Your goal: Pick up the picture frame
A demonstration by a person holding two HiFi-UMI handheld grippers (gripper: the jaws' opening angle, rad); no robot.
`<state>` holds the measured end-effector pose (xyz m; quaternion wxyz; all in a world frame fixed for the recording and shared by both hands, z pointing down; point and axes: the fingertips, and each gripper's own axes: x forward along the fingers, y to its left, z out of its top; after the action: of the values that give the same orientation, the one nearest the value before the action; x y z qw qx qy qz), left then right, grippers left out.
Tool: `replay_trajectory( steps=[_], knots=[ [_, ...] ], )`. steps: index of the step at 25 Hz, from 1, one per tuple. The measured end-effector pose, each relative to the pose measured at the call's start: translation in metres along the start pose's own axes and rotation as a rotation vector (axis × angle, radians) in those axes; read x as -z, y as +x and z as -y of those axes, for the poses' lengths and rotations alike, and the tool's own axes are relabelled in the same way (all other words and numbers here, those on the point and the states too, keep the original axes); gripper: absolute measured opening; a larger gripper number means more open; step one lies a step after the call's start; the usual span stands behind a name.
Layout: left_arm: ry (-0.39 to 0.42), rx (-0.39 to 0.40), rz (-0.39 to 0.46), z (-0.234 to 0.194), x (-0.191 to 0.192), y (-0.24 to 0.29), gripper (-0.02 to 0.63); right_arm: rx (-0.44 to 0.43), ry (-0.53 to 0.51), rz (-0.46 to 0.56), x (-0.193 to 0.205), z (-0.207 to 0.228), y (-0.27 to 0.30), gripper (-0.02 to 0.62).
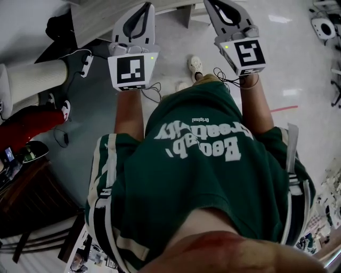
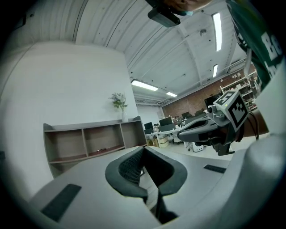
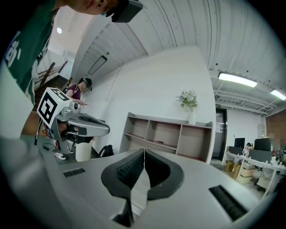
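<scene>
No picture frame can be made out in any view. My left gripper [image 1: 146, 6] and right gripper [image 1: 210, 4] are held side by side in front of the person's green shirt, both pointing level toward a wooden shelf unit [image 2: 85, 143] against the white wall. The left gripper [image 2: 143, 150] has its dark pads touching, with nothing between them. The right gripper [image 3: 144, 152] is shut too and holds nothing. A small dark thing lies on the shelf unit's [image 3: 170, 134] middle board, too small to identify.
A vase of flowers [image 2: 119, 102] stands on top of the shelf unit. A white cylinder [image 1: 37, 80], a red object [image 1: 26, 125] and dark wooden furniture [image 1: 32, 202] are at the left. Office desks with monitors [image 2: 170, 127] lie further right. A person [image 3: 79, 87] stands at the left.
</scene>
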<state>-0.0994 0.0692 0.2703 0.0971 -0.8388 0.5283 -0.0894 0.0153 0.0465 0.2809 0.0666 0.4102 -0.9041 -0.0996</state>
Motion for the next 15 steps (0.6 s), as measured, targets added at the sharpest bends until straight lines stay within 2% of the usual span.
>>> replay_trajectory(
  steps=[10, 15],
  knots=[
    [-0.008, -0.06, -0.033, -0.037, 0.013, 0.102, 0.02, -0.074, 0.017, 0.012, 0.021, 0.076, 0.087, 0.034],
    [-0.013, -0.058, -0.041, -0.036, 0.018, 0.142, 0.019, -0.125, 0.023, -0.011, 0.037, 0.098, 0.112, 0.034]
  ],
)
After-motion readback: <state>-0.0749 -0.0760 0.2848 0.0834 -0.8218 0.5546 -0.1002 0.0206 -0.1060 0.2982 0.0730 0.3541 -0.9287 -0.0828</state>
